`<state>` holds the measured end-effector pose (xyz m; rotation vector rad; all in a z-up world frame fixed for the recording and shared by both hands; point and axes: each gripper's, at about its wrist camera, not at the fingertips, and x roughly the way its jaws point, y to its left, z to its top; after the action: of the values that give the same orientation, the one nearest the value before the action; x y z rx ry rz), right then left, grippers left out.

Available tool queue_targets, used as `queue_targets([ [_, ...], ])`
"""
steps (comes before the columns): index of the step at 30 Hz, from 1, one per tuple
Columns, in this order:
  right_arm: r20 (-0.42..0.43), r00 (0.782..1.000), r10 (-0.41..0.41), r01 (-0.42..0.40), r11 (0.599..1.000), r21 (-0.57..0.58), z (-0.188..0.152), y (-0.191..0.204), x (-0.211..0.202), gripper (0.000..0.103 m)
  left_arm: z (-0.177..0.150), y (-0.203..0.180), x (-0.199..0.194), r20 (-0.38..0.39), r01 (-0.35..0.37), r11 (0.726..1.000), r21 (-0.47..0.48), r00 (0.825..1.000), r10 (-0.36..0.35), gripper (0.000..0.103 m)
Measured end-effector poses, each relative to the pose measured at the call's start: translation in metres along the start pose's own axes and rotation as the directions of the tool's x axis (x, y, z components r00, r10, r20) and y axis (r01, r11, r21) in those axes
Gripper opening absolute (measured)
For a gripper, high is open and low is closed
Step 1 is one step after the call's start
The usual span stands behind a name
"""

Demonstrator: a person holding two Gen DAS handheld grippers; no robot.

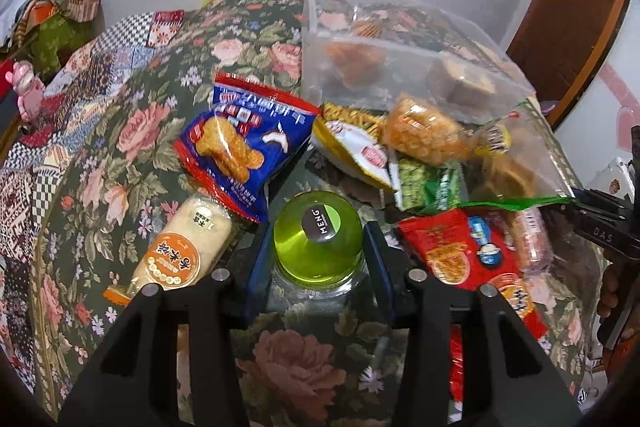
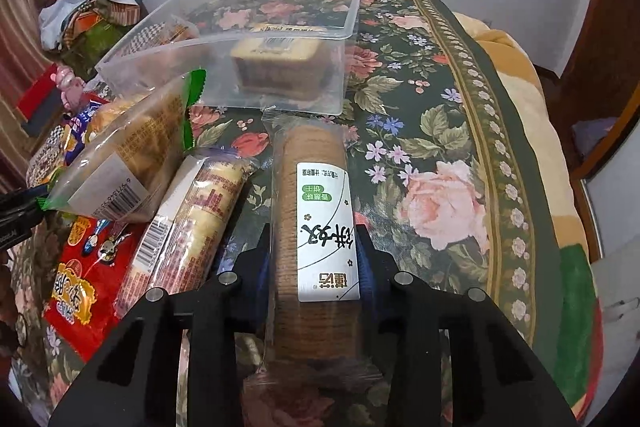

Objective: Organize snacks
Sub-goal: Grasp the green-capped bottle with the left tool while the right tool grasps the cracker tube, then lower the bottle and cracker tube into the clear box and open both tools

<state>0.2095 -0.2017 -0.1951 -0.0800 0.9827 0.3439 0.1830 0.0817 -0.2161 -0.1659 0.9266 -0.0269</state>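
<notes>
- The step in hand looks like picking up: both grippers have a snack between their fingers, and the clear plastic box (image 2: 280, 39) at the far side of the flowered tabletop (image 2: 432, 115) already holds a few packets, among them a square biscuit pack (image 2: 276, 61).
- The left gripper (image 1: 318, 247) is closed narrowly around a green jelly cup (image 1: 318, 241); the blue pads touch its sides. Whether the cup is lifted or resting on the cloth cannot be told.
- The right gripper (image 2: 314, 247) grips a long sleeve of brown biscuits (image 2: 314, 227) with a white label, held across its width near its near end. The far end points toward the box and lies just short of its front wall.
- Unsorted snacks lie between the two grippers: a blue cracker bag (image 1: 240, 151), a white rice-cake roll (image 1: 188, 243), a yellow bag of sticks (image 1: 352, 143), an orange snack packet (image 1: 424, 135), a green packet (image 1: 428, 183), a red bag (image 1: 472, 251) and a clear bag with a green edge (image 2: 132, 151).
- The next move, as I judge it, calls for carrying each held item over the box rim and letting go inside.
- The sleeve is long and held off-centre, so it may droop; it should go in lengthwise beside the square pack.
- The jelly cup is smooth and round, so it needs a steady, level lift over the heap.
</notes>
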Motion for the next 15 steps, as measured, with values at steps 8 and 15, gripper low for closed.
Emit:
queue_targets([
  [8, 0.071, 0.997, -0.009, 0.008, 1.0, 0.007, 0.007, -0.004, -0.033, 0.034, 0.019, -0.011, -0.033, 0.071, 0.008, 1.0, 0.012, 0.997, -0.009, 0.045],
  [15, 0.156, 0.988, -0.004, 0.004, 1.0, 0.0, 0.031, -0.003, -0.056, 0.034, 0.045, -0.024, -0.055, 0.152, 0.015, 0.999, 0.036, 0.988, -0.021, 0.045],
])
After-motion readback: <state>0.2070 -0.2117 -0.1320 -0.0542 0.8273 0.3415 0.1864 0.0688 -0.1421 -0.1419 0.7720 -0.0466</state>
